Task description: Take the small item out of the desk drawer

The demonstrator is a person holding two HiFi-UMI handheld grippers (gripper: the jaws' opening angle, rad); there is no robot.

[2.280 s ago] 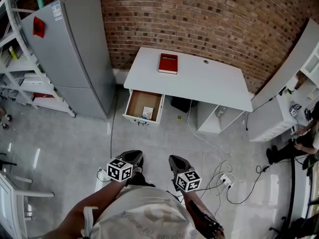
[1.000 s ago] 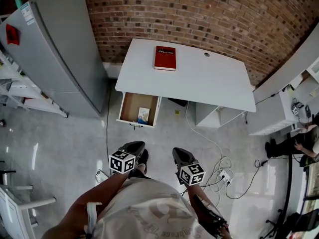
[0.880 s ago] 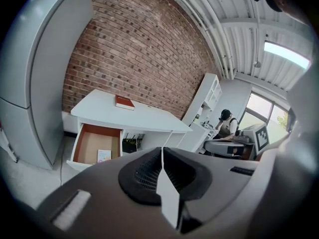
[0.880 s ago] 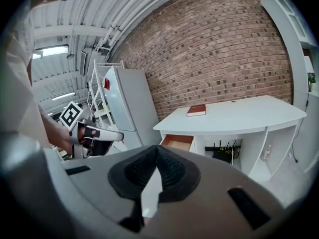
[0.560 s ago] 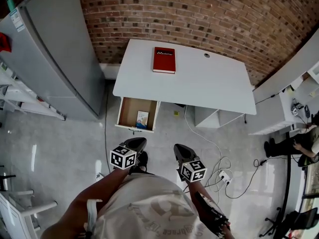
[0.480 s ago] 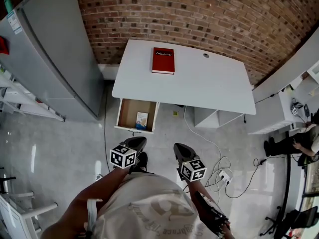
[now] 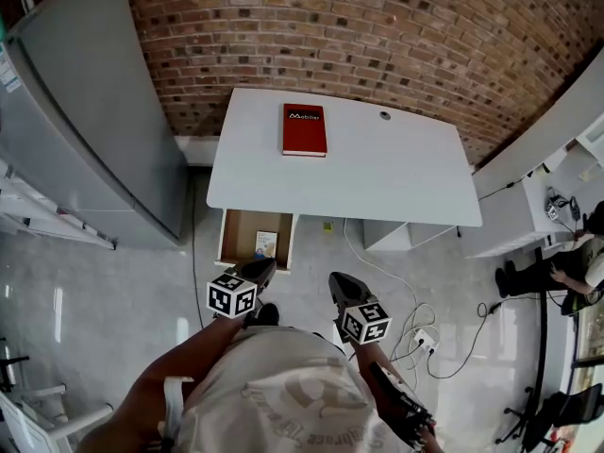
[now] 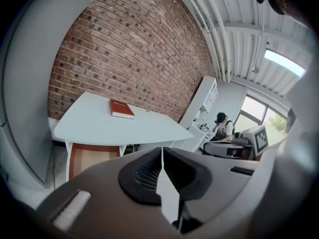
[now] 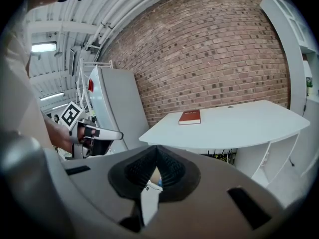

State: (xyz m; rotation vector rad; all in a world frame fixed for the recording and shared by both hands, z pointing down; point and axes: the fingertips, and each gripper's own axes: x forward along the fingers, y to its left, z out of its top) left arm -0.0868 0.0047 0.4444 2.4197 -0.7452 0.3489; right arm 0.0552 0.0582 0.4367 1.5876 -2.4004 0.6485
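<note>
A white desk (image 7: pixel 377 173) stands against the brick wall, with a red book (image 7: pixel 304 128) on top. Its wooden drawer (image 7: pixel 238 236) hangs open under the desk's left front edge. A small pale item with blue on it (image 7: pixel 266 244) lies inside, at the right. My left gripper (image 7: pixel 259 271) hovers shut and empty just short of the drawer's front. My right gripper (image 7: pixel 340 285) is shut and empty over the floor to the right. In the left gripper view the jaws (image 8: pixel 162 149) are together, with the drawer (image 8: pixel 92 158) below and left. The right gripper (image 9: pixel 157 147) faces the desk (image 9: pixel 234 126).
A tall grey fridge (image 7: pixel 85 111) stands left of the desk. Cables and a power strip (image 7: pixel 425 338) lie on the floor at the right. A white counter (image 7: pixel 528 187) runs along the right, with a person (image 7: pixel 576 272) seated beside it.
The desk and drawer have come closer and shifted down and left in the head view. The desktop now hides the drawer's back part. Both grippers stay shut, near the body.
</note>
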